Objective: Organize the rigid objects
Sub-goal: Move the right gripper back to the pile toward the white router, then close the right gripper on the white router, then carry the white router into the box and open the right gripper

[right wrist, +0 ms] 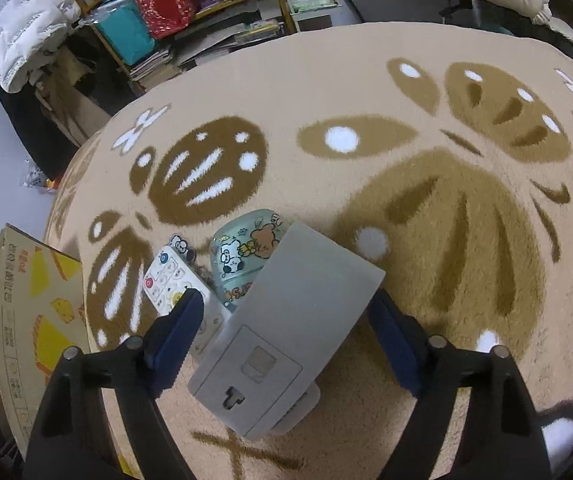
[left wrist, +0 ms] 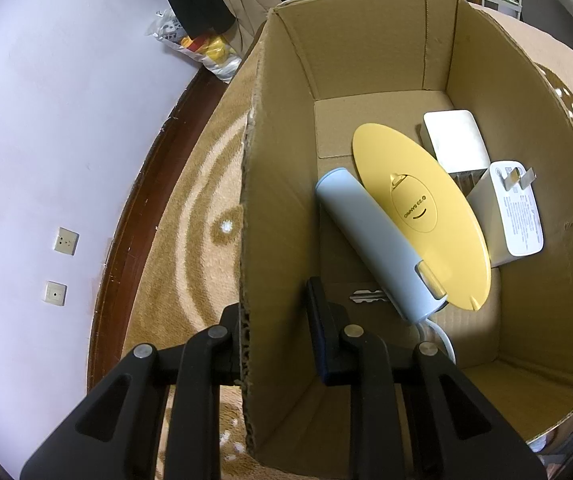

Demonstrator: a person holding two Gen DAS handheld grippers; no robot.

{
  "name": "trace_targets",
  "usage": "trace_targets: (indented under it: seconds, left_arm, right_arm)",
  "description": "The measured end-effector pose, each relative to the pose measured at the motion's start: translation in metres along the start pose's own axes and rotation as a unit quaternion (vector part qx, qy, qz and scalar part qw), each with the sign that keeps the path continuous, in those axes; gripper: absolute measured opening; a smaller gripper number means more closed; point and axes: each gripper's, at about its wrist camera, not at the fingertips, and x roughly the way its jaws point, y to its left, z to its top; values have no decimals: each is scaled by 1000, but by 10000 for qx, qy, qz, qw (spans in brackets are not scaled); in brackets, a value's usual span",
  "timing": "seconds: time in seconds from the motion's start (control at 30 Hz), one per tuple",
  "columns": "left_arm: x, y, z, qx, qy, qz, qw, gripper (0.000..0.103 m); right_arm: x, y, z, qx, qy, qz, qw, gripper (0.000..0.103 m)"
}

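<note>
The cardboard box (left wrist: pixel 286 200) on the rug (right wrist: pixel 426 168) already held a yellow disc (left wrist: pixel 418 208), a pale blue tube (left wrist: pixel 374 240), two white adapters and a key, the left hand-held gripper (left wrist: pixel 276 312) straddling its wall, fingers apart. Outside, the right hand-held gripper (right wrist: pixel 290 312) stood spread around a grey box (right wrist: pixel 298 320), not visibly pinching it. The printed case (right wrist: pixel 246 256) and the remote (right wrist: pixel 174 280) beside it were judged still to be packed.

Grey box (right wrist: pixel 286 332) flat on rug; yellow disc (left wrist: pixel 418 208) in carton (left wrist: pixel 278 208).

Black plastic linkage arms with triangular cut-outs and silver round pivot pins on both the left gripper (left wrist: pixel 276 312) and right gripper (right wrist: pixel 286 312); dark blue fingertip pads (right wrist: pixel 174 328)
</note>
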Motion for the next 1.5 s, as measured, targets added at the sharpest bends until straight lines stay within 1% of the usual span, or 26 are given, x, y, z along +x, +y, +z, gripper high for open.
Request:
trace_targets:
  seconds: [0.07,0.17,0.23,0.3,0.33,0.5,0.53,0.6,0.63,0.73,0.87,1.03,1.27,1.37,1.5]
  left_arm:
    - [0,0,0,3,-1,2,10000,22]
    - [0,0,0,4,-1,1,10000,22]
    - [0,0,0,0,2,2,10000,22]
    - [0,-1,0,13,-3,16,10000,22]
    - [0,-1,0,14,-5,19,10000,22]
    - [0,0,0,7,1,14,10000,22]
    - [0,0,0,9,1,15,10000,22]
    - [0,0,0,5,1,11,10000,22]
    - [0,0,0,4,1,11,10000,22]
    - [0,0,0,9,1,17,10000,22]
    - [0,0,0,8,0,16,10000,22]
    - [0,0,0,5,1,12,10000,22]
    - [0,0,0,7,-1,13,10000,22]
    - [0,0,0,9,-1,16,10000,22]
    - [0,0,0,7,2,18,10000,22]
  right_arm:
    - [3,0,-1,10,41,-2,10000,88]
    - [6,4,-1,-65,76,-111,9999,76]
    - [7,5,-1,-103,100,-96,9999,75]
    - [5,4,-1,-113,57,-70,9999,67]
    - [4,4,-1,-114,48,-28,9999,67]
    - [-3,10,0,-217,-152,113,9996,55]
    - [-7,14,0,-292,-229,184,9991,54]
    - [-11,21,1,-440,-321,194,9983,51]
    - [-13,24,1,-512,-369,193,9978,51]
    - [-22,31,2,-585,-483,413,9963,51]
    - [-33,43,2,-825,-681,416,9934,51]
    - [-48,52,4,-912,-869,688,9896,50]
    - [-71,70,3,-1049,-1128,1293,9796,51]
    - [-78,80,4,-1097,-1124,1741,9721,51]
    - [-89,99,0,-1358,-1178,1967,9638,51]
